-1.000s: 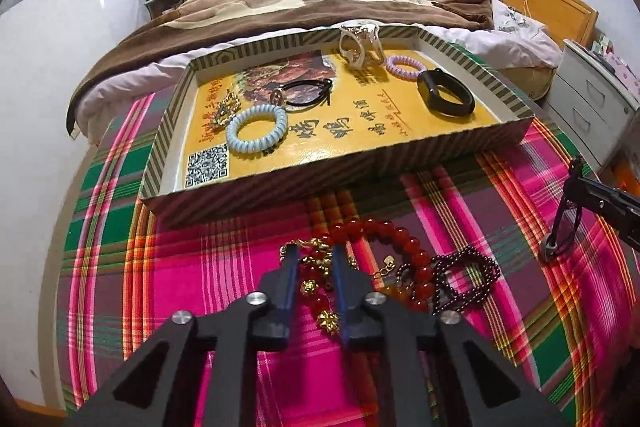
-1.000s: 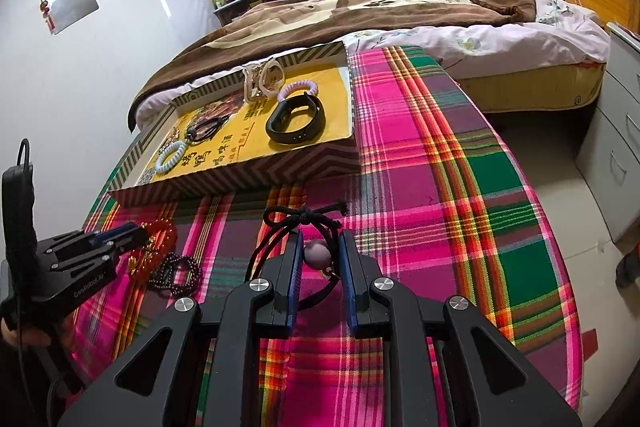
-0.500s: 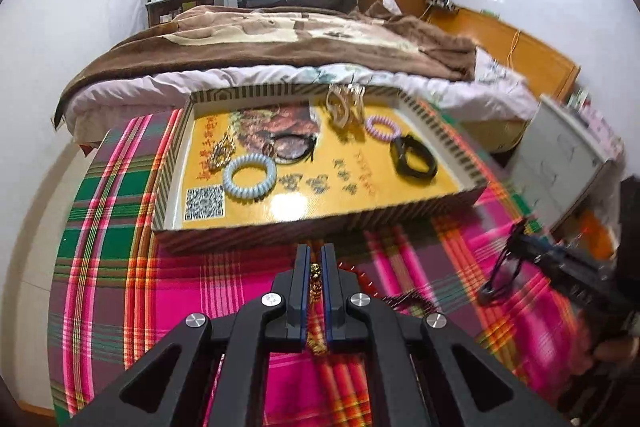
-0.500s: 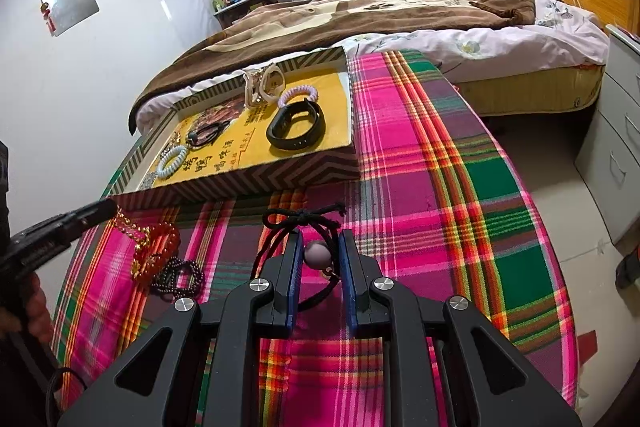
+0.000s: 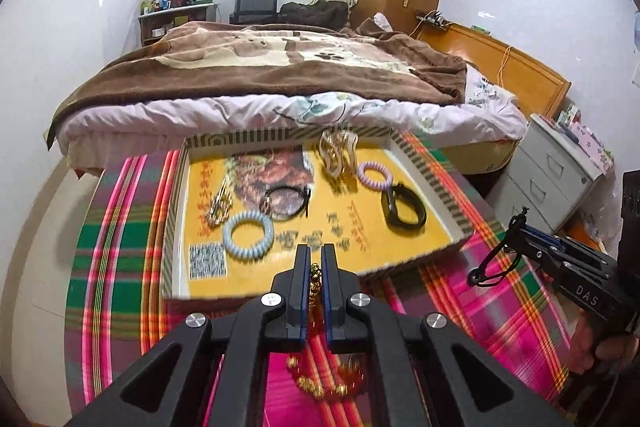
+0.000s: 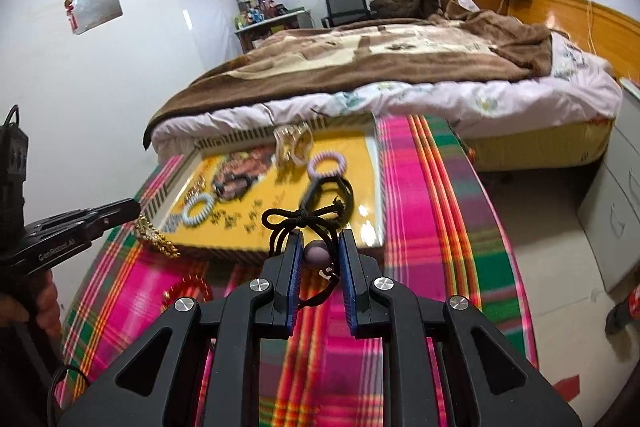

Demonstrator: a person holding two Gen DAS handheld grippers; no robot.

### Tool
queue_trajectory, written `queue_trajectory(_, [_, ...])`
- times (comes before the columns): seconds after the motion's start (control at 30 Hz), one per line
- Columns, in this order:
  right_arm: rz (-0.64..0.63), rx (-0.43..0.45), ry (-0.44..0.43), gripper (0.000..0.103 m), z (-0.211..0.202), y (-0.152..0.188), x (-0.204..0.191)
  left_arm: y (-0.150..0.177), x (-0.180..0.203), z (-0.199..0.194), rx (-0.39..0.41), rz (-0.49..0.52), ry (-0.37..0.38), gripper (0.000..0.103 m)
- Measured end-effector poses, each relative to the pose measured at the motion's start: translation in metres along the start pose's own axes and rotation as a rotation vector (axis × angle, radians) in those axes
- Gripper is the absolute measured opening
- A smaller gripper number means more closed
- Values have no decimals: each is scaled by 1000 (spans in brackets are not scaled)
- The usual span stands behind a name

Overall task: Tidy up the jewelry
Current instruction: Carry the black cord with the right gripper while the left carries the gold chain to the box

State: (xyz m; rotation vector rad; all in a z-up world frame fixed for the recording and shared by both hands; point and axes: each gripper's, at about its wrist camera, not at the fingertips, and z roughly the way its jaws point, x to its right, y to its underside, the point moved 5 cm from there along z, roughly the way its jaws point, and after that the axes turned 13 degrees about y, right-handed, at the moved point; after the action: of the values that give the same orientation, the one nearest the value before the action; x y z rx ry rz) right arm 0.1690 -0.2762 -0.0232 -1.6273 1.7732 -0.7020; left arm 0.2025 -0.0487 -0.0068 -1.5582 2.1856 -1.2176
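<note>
My left gripper [image 5: 316, 251] is shut on a gold and red bead bracelet [image 5: 316, 279], lifted above the plaid cloth; its lower loop [image 5: 326, 381] hangs below the fingers. It hovers at the near edge of the yellow striped tray [image 5: 440, 195]. My right gripper [image 6: 319, 239] is shut on a black cord necklace [image 6: 301, 217] with a mauve bead [image 6: 318, 253], also lifted near the tray [image 6: 372, 187]. The tray holds a blue coil bracelet [image 5: 248, 229], a black band [image 5: 402, 207], a lilac coil [image 5: 375, 174], a black hair tie [image 5: 286, 201] and clips.
The plaid cloth [image 5: 500, 311] covers the table. A bed [image 5: 280, 67] lies behind the tray. A white drawer cabinet [image 5: 548, 171] stands at right. A red bead loop [image 6: 188, 289] shows over the cloth.
Both grippers have risen and moved toward the tray, each carrying its piece. The left one lifted the gold and red bracelet off the cloth; the right one lifted the cord necklace.
</note>
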Motion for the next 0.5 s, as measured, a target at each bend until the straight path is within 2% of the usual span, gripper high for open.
queue_trajectory(0.2, [-11, -12, -45, 18, 19, -24, -22, -37, -14, 8, 29, -7, 14, 5])
queue_trajectory(0.5, [-30, -82, -99, 18, 67, -33, -57, -80, -44, 40, 36, -17, 10, 5])
